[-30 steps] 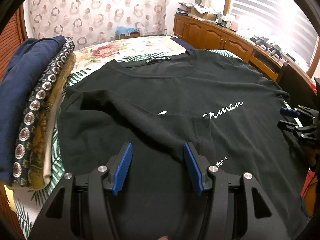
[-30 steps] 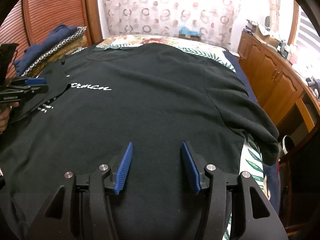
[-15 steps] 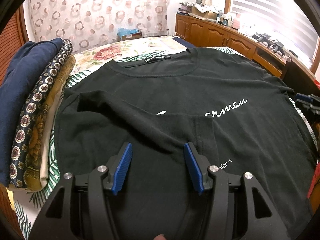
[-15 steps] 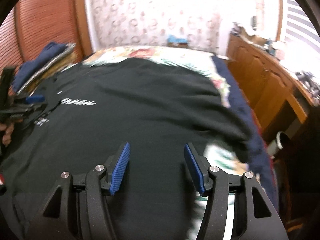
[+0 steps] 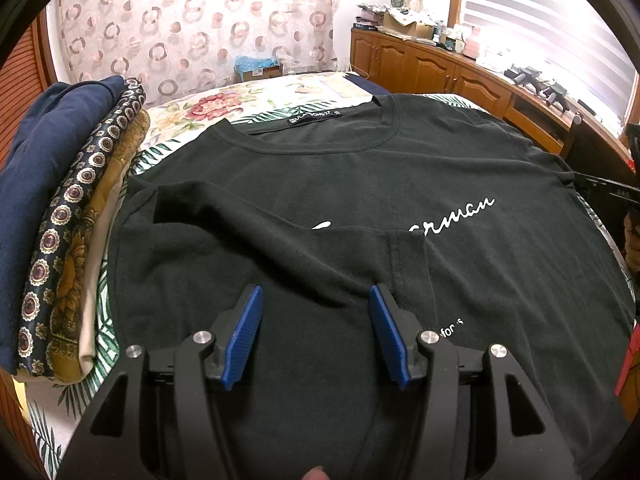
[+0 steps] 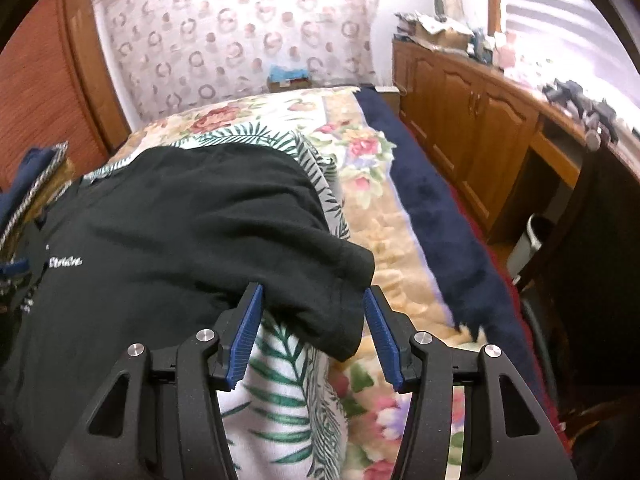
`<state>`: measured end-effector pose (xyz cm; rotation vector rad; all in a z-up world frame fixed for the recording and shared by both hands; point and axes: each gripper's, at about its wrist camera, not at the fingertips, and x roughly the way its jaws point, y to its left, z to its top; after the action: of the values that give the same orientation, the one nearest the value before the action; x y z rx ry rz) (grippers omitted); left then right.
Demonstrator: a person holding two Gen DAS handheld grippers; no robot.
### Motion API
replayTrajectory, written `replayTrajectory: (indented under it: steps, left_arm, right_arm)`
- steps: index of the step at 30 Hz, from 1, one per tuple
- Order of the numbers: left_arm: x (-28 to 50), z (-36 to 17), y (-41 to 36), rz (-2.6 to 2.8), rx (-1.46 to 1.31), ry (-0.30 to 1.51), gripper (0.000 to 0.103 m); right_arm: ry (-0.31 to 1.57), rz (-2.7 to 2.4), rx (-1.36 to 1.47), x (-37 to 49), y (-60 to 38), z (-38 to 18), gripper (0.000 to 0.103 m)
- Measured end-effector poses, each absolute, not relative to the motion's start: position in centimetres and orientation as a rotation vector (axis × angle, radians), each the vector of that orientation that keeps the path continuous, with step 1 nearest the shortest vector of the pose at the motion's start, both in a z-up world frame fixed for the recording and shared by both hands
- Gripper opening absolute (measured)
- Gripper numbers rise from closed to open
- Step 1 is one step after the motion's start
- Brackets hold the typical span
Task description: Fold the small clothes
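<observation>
Black T-shirt [image 5: 360, 168] lies flat on bed [image 6: 400, 216], left sleeve [image 5: 280, 248] folded inward. Both grippers' fingers apart: left gripper [image 5: 316, 300] empty, right gripper [image 6: 312, 296] straddling right sleeve [image 6: 320, 280]. Risk: shallow bite slips, leaving fold uneven.

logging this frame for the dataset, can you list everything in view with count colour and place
t-shirt: 1, black with white script, spread flat on the bed, left sleeve folded inward
right sleeve: 1, black, hanging off the leaf-print cloth edge, between the right claw's open fingers
leaf-print cloth: 1, white and green, under the t-shirt
floral blanket: 1, cream with pink flowers, covering the bed
folded clothes stack: 1 pile, navy, patterned and mustard, left of the t-shirt
cabinets: 1 run, brown wood, along the right wall
curtain: 1, white with ring print, behind the bed
left claw: 1, black with blue pads, open over the shirt's lower left
right claw: 1, black with blue pads, open around the right sleeve
</observation>
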<state>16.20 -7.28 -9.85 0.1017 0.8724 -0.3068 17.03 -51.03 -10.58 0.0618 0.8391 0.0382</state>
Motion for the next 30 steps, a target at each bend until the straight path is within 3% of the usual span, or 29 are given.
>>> replayTrajectory:
  steps: [7,10,12,23,30]
  left_arm:
    - [16.3,-9.8,-7.4,-0.302,0.108,0.873,0.056]
    - [16.2,-9.9,-7.5,-0.305,0.102,0.872,0.056]
    - [16.3,-9.9,-7.5,-0.304,0.104,0.873,0.056]
    - [16.2,-9.9,-7.5,-0.305,0.102,0.874,0.056]
    - [16.1,-9.9,-7.5,-0.304,0.104,0.874,0.057]
  right_arm:
    - [0.892,0.077,0.131,17.9,-51.6,-11.5,0.049]
    - [0.899,0.111,0.136,17.9,-51.4,-11.4,0.032]
    - [0.887,0.117,0.110,17.7,-51.0,-11.1,0.008]
    - [0.718,0.204,-0.107,16.6,-44.0,-5.5,0.005]
    - [0.793,0.324,-0.203,16.3,-38.6,-8.2,0.005]
